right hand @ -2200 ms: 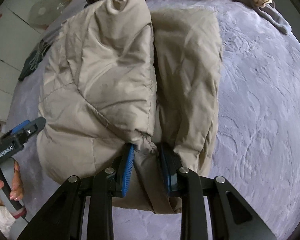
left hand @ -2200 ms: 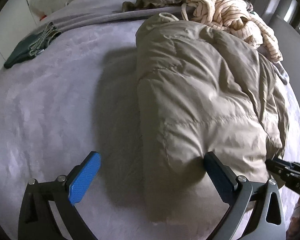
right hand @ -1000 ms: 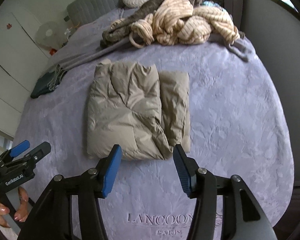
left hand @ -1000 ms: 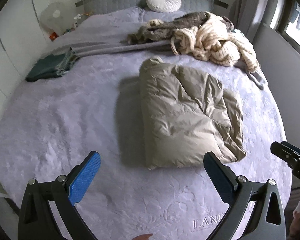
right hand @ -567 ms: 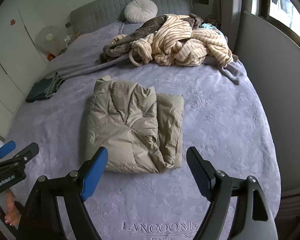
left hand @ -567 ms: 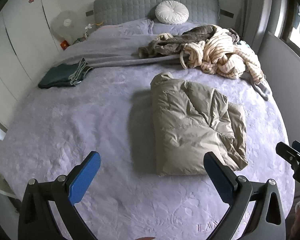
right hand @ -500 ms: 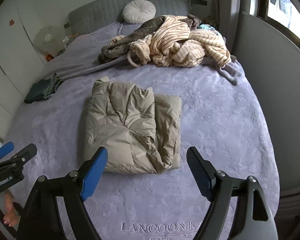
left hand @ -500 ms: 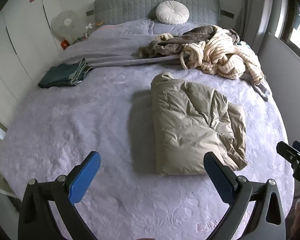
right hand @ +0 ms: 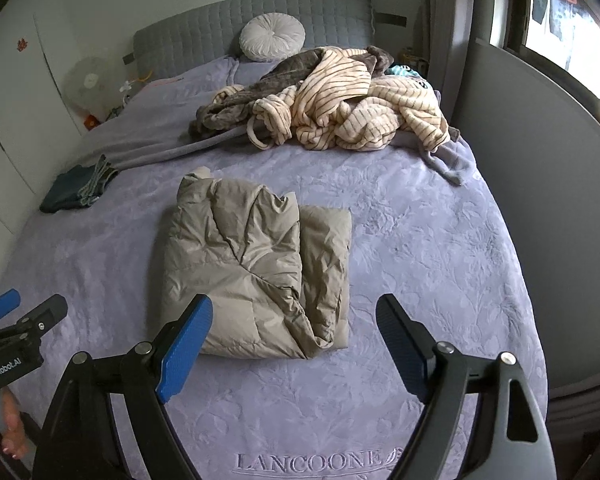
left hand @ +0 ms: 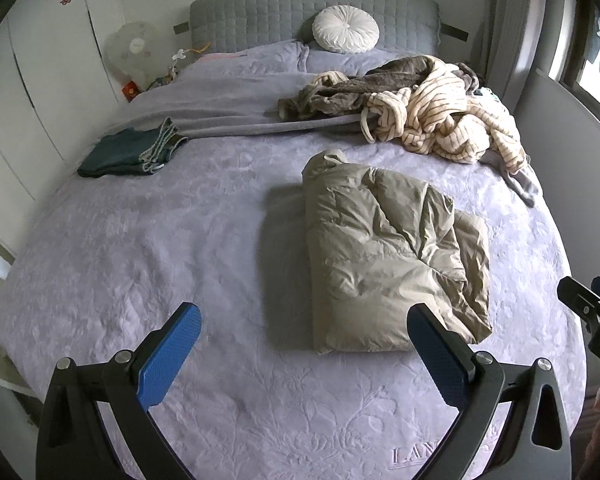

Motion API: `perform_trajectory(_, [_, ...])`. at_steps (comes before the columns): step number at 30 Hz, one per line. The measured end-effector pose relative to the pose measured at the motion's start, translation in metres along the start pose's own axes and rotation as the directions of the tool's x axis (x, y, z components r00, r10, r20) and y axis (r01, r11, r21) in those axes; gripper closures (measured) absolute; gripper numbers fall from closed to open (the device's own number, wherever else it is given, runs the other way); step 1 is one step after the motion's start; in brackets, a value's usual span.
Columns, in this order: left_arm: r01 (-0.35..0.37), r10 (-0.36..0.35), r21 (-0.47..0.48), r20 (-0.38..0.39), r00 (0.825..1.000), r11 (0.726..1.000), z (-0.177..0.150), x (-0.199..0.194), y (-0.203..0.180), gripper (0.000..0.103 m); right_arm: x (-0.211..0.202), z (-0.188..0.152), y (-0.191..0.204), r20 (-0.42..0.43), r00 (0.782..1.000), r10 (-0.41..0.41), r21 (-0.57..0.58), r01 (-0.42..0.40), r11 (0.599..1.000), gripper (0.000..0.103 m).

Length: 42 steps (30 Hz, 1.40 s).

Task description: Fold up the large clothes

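Observation:
A beige puffer jacket (left hand: 388,256) lies folded into a thick rectangle on the lilac bedspread (left hand: 160,248); it also shows in the right wrist view (right hand: 256,268). My left gripper (left hand: 300,340) is open and empty, held back above the bed's foot, left of the jacket. My right gripper (right hand: 292,332) is open and empty, held back in front of the jacket's near edge. Each gripper shows at the edge of the other's view.
A heap of striped cream and brown clothes (left hand: 420,120) lies at the far right of the bed. Folded dark green clothes (left hand: 128,152) lie at the far left. A round white cushion (left hand: 346,28) rests against the grey headboard. A grey wall panel (right hand: 540,200) flanks the right side.
My right gripper has let go of the jacket's edge and opened. Both grippers have pulled back and up from the jacket, which stays folded on the bed.

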<state>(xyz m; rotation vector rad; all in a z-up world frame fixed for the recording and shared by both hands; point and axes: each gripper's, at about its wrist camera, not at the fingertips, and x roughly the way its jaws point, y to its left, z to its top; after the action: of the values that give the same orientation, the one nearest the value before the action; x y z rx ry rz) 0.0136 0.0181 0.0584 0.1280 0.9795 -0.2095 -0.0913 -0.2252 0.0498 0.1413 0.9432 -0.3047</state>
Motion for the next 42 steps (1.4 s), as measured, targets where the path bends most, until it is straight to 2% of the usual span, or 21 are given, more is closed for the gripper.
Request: perform_trajectory(42, [-0.004,0.004,0.003,0.004,1.0,1.0,-0.0001,-0.0026,-0.0006,0.0,-0.0015,0.0016,0.0015,-0.001,1.0,0.005,0.0,-0.005,1.0,0.017])
